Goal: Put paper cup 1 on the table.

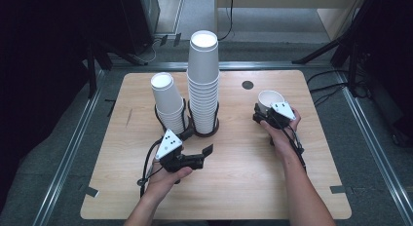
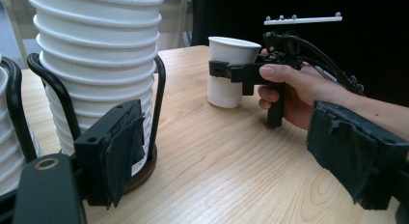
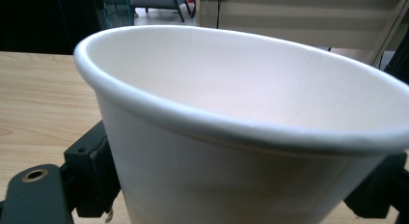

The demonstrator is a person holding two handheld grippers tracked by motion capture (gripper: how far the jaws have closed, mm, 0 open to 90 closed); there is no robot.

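From the high view we see the right claw (image 1: 263, 114) clamped on a single paper cup (image 1: 269, 99) standing upright on the right part of the table (image 1: 229, 187). The cup looks empty. Toward the far left stand two black wire holders, the taller stack of cups (image 1: 203, 80) in one and the shorter stack (image 1: 168, 102) just to its left. Our left claw (image 1: 197, 147) hovers near the base of the tall stack, jaws spread and gripping nothing.

In the left gripper view, our left claw (image 2: 241, 151) gapes wide, the tall stack (image 2: 96, 64) beside its left jaw, and the single cup (image 2: 229, 72) stands farther off in the right claw (image 2: 226, 72).

In the right gripper view, the cup (image 3: 231, 137) sits between the jaws, its white inside bare.
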